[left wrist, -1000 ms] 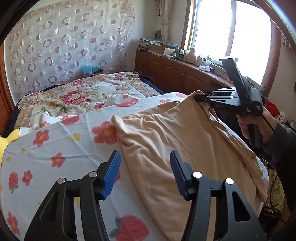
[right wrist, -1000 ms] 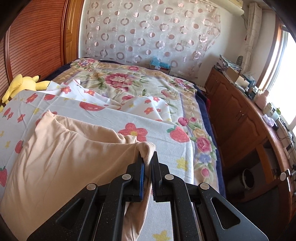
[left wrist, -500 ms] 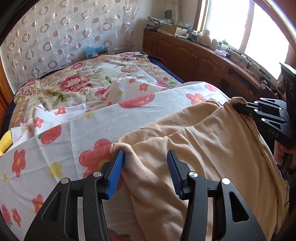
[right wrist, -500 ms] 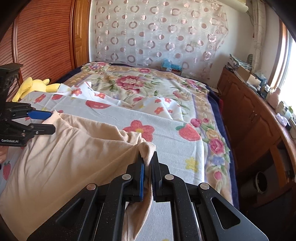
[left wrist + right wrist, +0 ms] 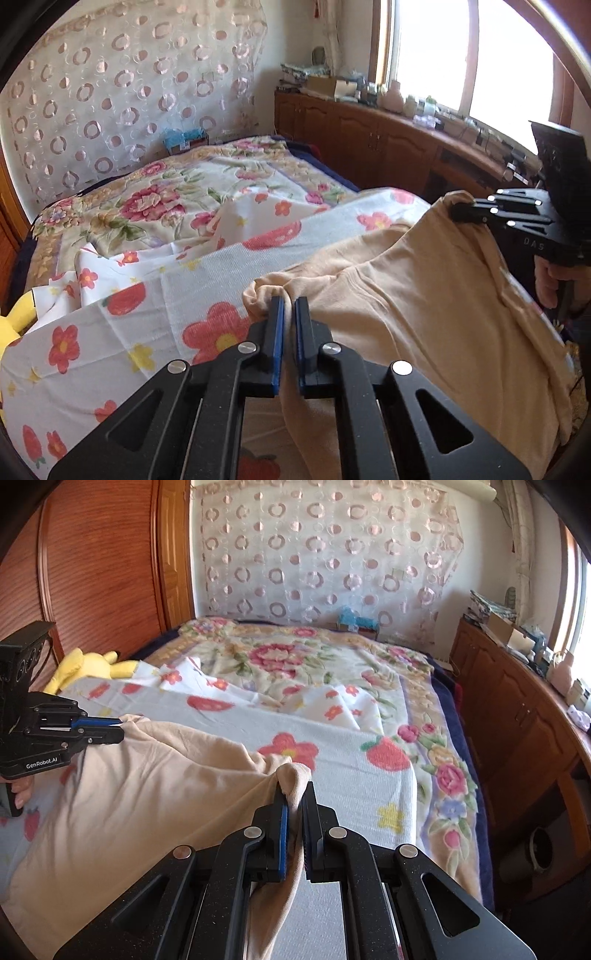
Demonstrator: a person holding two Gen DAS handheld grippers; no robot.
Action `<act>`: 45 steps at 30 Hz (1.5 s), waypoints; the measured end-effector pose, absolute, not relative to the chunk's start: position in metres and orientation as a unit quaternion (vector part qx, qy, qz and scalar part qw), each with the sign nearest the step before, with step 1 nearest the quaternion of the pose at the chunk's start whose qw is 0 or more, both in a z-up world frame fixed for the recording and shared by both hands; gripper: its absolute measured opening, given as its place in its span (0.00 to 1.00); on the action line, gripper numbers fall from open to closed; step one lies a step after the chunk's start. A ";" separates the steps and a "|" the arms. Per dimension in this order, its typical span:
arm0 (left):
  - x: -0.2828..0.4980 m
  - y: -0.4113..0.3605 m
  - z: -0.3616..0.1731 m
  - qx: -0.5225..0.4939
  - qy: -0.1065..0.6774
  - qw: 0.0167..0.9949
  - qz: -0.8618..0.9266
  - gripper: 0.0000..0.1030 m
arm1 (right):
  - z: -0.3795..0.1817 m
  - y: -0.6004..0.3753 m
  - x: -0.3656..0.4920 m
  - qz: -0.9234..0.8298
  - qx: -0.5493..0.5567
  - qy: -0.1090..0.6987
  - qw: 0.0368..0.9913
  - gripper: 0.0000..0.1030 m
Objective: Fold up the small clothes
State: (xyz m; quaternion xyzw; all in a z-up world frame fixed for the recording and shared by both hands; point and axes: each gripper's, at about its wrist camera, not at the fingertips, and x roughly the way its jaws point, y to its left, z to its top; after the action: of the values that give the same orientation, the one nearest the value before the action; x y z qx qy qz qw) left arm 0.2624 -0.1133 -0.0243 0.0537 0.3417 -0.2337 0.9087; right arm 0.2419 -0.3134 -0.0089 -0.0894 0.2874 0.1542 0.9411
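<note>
A beige garment (image 5: 424,295) lies spread on the flowered bed sheet (image 5: 110,350). In the left wrist view my left gripper (image 5: 289,301) is closing its jaws on the garment's near left corner, and a fold of cloth is pinched between the blue pads. My right gripper (image 5: 456,208) holds the opposite corner at the right. In the right wrist view the right gripper (image 5: 293,790) is shut on a bunched corner of the garment (image 5: 147,794), with cloth hanging down between its fingers. The left gripper (image 5: 120,727) grips the far left corner there.
A yellow plush toy (image 5: 88,666) lies by the wooden wardrobe (image 5: 103,572) at the left. A floral quilt (image 5: 295,657) covers the far half of the bed. Low wooden cabinets (image 5: 517,720) with clutter run under the window on the right. A hand (image 5: 546,284) holds the right gripper's handle.
My left gripper slid onto the garment's left corner and its jaws came together on the cloth. The right gripper kept its grip and hardly moved.
</note>
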 end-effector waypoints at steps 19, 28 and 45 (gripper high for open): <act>0.260 -0.056 -0.031 0.036 0.342 0.923 -0.173 0.23 | -0.022 -0.282 0.284 0.130 -0.121 0.327 0.928 0.19; 0.187 -0.058 -0.013 0.029 0.325 0.922 -0.210 0.83 | 0.014 -0.297 0.197 0.110 -0.108 0.298 0.942 0.32; 0.057 -0.074 -0.041 0.035 0.347 0.905 -0.244 0.83 | -0.050 -0.290 -0.002 0.144 -0.079 0.327 0.931 0.40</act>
State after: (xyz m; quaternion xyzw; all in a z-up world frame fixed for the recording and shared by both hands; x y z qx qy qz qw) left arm 0.0574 -0.0741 -0.0408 0.0349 0.3473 -0.2439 0.9048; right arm -0.0019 -0.2902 -0.0504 -0.0793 0.3270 0.1440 0.9306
